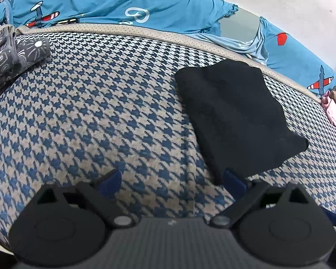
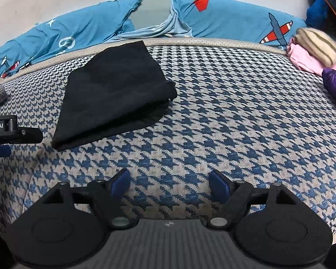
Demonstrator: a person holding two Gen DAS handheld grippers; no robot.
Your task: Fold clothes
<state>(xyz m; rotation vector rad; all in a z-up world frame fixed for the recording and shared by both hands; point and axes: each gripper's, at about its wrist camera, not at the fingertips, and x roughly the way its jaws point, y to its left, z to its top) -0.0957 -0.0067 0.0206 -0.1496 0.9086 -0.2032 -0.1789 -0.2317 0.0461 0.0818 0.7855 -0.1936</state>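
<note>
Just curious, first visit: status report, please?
Left gripper open, empty. Right gripper open, empty. Black garment folded on houndstooth cover. Nothing blocking.

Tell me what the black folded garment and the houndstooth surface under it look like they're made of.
Black garment: likely a soft knit or fleece; matte, no sheen, thick rounded fold edges. Houndstooth surface: a woven upholstery-type fabric; the blue and beige pattern looks woven in, with visible coarse thread texture.

The black fabric garment point(image 1: 233, 114) point(image 2: 114, 96) lay folded flat into a compact, roughly rectangular stack on the blue-and-beige houndstooth cushion point(image 1: 114, 103) point(image 2: 235, 112). One short end rested near the cushion's far piped edge; the other pointed toward the near edge. Layered folds showed along one long side, with a corner protruding slightly. Nothing touched it.
</note>
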